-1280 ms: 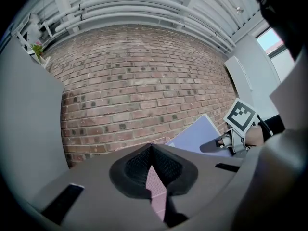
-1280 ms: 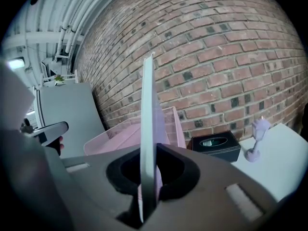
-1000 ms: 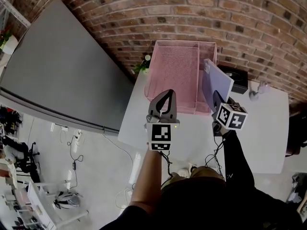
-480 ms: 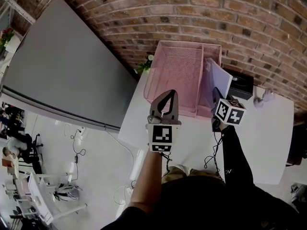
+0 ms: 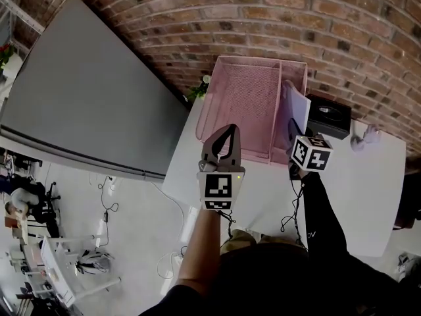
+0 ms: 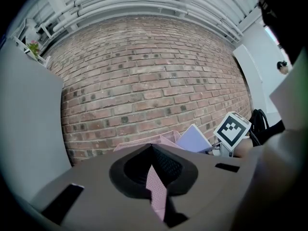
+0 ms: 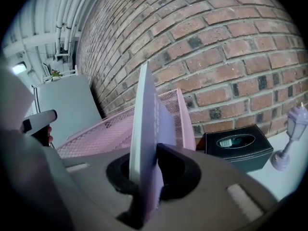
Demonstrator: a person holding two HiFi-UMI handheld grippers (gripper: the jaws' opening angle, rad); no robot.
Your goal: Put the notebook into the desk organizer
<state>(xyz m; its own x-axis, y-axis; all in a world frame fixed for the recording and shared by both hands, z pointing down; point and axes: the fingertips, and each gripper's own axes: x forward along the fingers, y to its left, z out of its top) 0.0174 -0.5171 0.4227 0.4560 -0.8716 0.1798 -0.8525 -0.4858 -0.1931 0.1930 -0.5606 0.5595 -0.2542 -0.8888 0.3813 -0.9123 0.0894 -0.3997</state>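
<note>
Your right gripper (image 5: 292, 131) is clamped on the notebook (image 5: 297, 107). In the right gripper view its jaws are nearly together, pinching the lower edge of the thin lilac notebook (image 7: 147, 129). The book stands on edge and rises up the middle of that frame.

In the head view the notebook sits upper right of centre. It is at the narrow right-hand compartment of the pink mesh desk organizer (image 5: 240, 97), close to the divider. You cannot tell from any view whether its lower edge is already below the rim or only above it. The wide left compartment has nothing in it.

Your left gripper (image 5: 228, 131) hovers at the centre of the head view, just in front of the organizer's near wall and not touching it. In the left gripper view its jaws meet at the tips with nothing held between them. Only a strip of the pink organizer (image 6: 139, 144) shows through the slit, and the notebook (image 6: 195, 139) appears to the right of it.

The organizer stands on the white table (image 5: 355, 189), against the brick wall (image 5: 263, 18). A black tissue box (image 5: 329, 117) sits just to the right of the organizer. A small lilac lamp figure (image 5: 365, 137) stands further right. In the right gripper view the box (image 7: 236, 148) and the lamp figure (image 7: 291, 129) fill the lower right, with the organizer (image 7: 96, 129) on the left.
</note>
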